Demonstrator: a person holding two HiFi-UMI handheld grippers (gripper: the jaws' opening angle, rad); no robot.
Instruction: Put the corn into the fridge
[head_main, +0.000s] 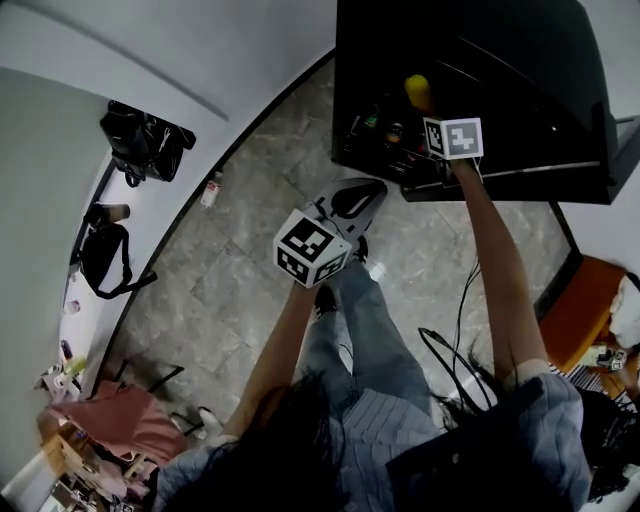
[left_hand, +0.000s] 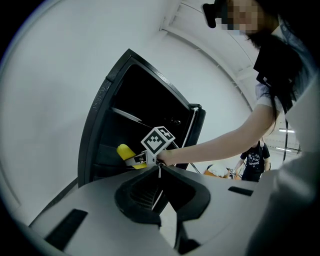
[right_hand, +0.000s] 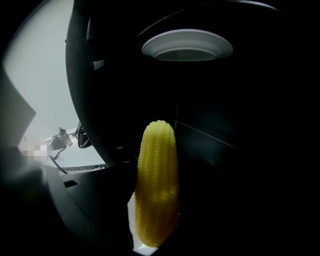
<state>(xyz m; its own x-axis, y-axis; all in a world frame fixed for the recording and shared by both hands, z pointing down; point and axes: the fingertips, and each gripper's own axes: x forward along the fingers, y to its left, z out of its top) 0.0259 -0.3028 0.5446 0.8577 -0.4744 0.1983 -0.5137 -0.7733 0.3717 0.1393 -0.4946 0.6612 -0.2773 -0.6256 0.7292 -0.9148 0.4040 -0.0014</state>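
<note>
A yellow corn cob (right_hand: 156, 185) stands upright between the dark jaws of my right gripper (head_main: 428, 112), which is shut on it. The cob (head_main: 418, 92) reaches into the open black fridge (head_main: 500, 60). In the left gripper view the corn (left_hand: 126, 152) sits at the fridge (left_hand: 112, 125) opening, beside the right gripper's marker cube (left_hand: 158, 140). A white plate (right_hand: 187, 47) rests on a shelf inside, above the cob. My left gripper (head_main: 352, 199) hangs back over the floor, its jaws shut with nothing in them (left_hand: 159, 169).
The fridge door (left_hand: 196, 131) stands open at the right. Black bags (head_main: 145, 140) lie along the white ledge on the left, pink cloth (head_main: 125, 420) at bottom left, cables (head_main: 450, 340) on the tiled floor. Another person (left_hand: 254, 161) stands far off.
</note>
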